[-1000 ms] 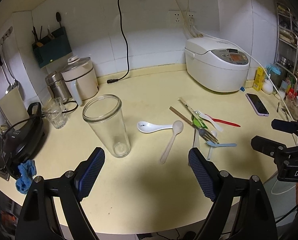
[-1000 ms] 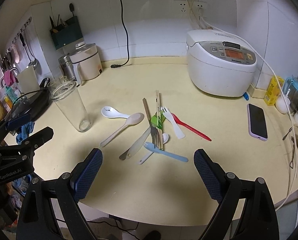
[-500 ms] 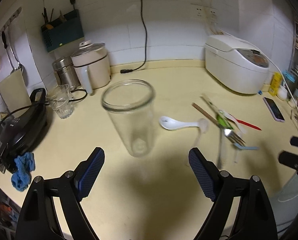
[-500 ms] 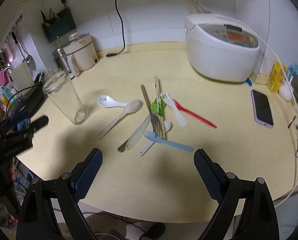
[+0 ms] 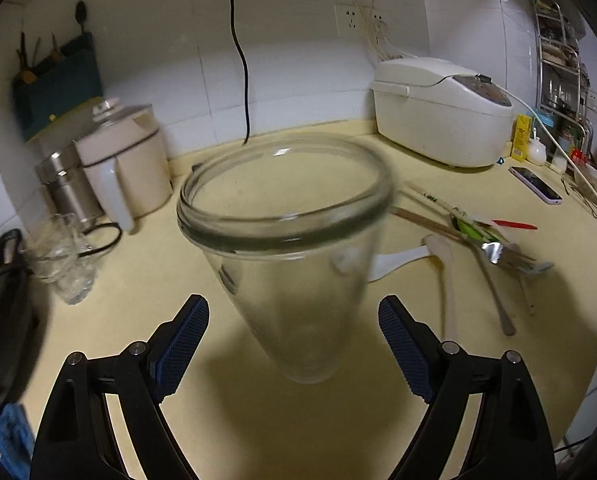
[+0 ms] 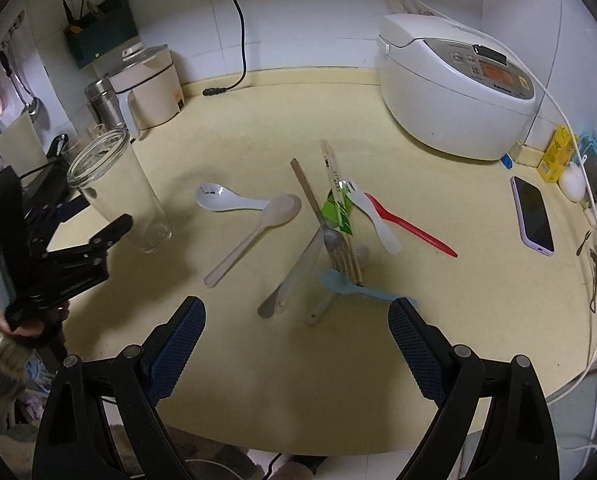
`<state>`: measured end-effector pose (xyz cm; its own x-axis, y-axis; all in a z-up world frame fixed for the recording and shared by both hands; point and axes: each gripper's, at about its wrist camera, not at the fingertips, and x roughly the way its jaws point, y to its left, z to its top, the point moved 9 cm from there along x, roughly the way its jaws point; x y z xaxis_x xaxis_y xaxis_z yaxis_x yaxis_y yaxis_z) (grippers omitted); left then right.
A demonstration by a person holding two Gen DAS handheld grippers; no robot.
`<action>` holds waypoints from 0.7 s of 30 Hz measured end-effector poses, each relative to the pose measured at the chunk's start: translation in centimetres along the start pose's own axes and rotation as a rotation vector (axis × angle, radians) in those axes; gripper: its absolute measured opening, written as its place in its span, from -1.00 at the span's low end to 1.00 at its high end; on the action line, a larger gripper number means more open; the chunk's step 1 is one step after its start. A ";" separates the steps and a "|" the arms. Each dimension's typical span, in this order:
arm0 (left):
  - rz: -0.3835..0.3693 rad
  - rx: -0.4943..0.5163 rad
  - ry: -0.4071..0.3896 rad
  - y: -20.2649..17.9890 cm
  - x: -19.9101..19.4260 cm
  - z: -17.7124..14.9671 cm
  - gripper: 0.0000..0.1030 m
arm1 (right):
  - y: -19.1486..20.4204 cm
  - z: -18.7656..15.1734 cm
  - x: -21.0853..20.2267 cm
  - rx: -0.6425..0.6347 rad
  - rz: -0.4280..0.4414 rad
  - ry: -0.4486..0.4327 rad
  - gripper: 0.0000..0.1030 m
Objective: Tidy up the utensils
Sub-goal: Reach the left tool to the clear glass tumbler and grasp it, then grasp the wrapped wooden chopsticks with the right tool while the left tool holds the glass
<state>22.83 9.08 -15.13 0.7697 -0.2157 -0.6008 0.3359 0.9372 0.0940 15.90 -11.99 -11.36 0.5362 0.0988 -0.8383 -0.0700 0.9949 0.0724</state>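
Note:
A tall empty glass jar (image 5: 290,248) stands upright on the cream counter, right in front of my left gripper (image 5: 294,344), which is open with a blue pad on each side of the jar's base, not touching. The jar (image 6: 118,188) appears at the left in the right wrist view, with the left gripper (image 6: 98,236) beside it. A heap of utensils lies mid-counter: white ceramic spoon (image 6: 226,200), beige spoon (image 6: 258,228), metal fork (image 6: 332,240), chopsticks (image 6: 338,200), red utensil (image 6: 410,226), blue utensil (image 6: 358,288). My right gripper (image 6: 296,344) is open in front of the heap.
A white rice cooker (image 6: 454,84) stands at the back right, a phone (image 6: 534,214) lies right of the heap. A beige kettle (image 6: 150,84), steel canister (image 6: 104,106), small glass (image 5: 58,260) and a black appliance (image 5: 2,312) line the left. A cable (image 6: 238,40) hangs down the wall.
My left gripper has closed in on the jar, which now fills its view between the pads. My right gripper has moved forward a little toward the utensil heap.

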 end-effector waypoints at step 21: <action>-0.389 0.028 0.005 -0.2 3.7 -0.6 0.41 | 2.7 -0.9 2.7 0.231 -0.113 0.065 0.76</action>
<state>25.25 8.24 -17.80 0.5795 -0.5521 -0.5995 0.6172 0.7777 -0.1196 16.38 -9.02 -13.88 0.4739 -0.0069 -0.8806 0.1851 0.9784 0.0920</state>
